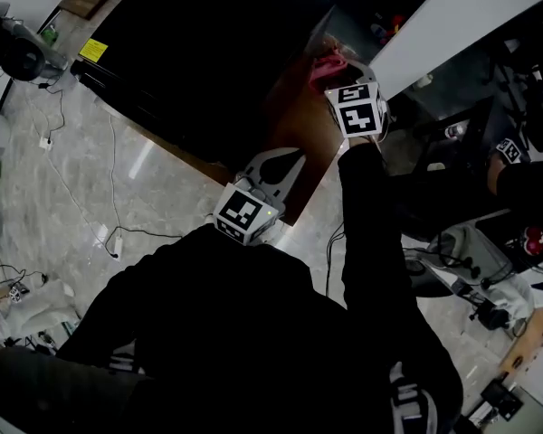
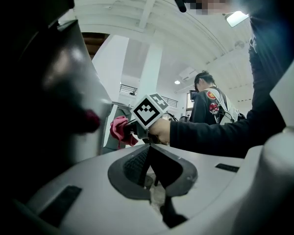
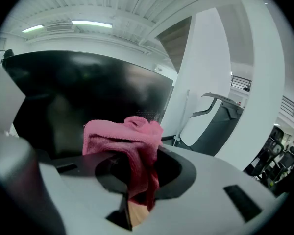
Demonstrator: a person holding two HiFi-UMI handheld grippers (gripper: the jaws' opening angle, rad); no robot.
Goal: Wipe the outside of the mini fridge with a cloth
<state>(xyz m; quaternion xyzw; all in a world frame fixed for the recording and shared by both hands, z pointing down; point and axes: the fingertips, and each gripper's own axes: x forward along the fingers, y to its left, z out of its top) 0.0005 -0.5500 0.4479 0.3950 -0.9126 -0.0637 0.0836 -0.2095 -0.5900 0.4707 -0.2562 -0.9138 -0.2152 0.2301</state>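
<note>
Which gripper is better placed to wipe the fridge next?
Right. The right gripper holds the cloth in its jaws close to the fridge; the left gripper, jaws shut and empty, hangs further back.

Carrying, on the pale marbled tile floor [image 1: 163, 183]: black mini fridge [image 1: 199, 52], standing upright. Trailing loose across the tiles beside it: thin dark cables [image 1: 114, 179], small white plug [image 1: 45, 141].

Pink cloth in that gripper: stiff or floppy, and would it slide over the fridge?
Probably floppy: the pink cloth bunches and droops from the right gripper. Likely light, looking soft and fuzzy. It may glide easily over the glossy mini fridge.
</note>
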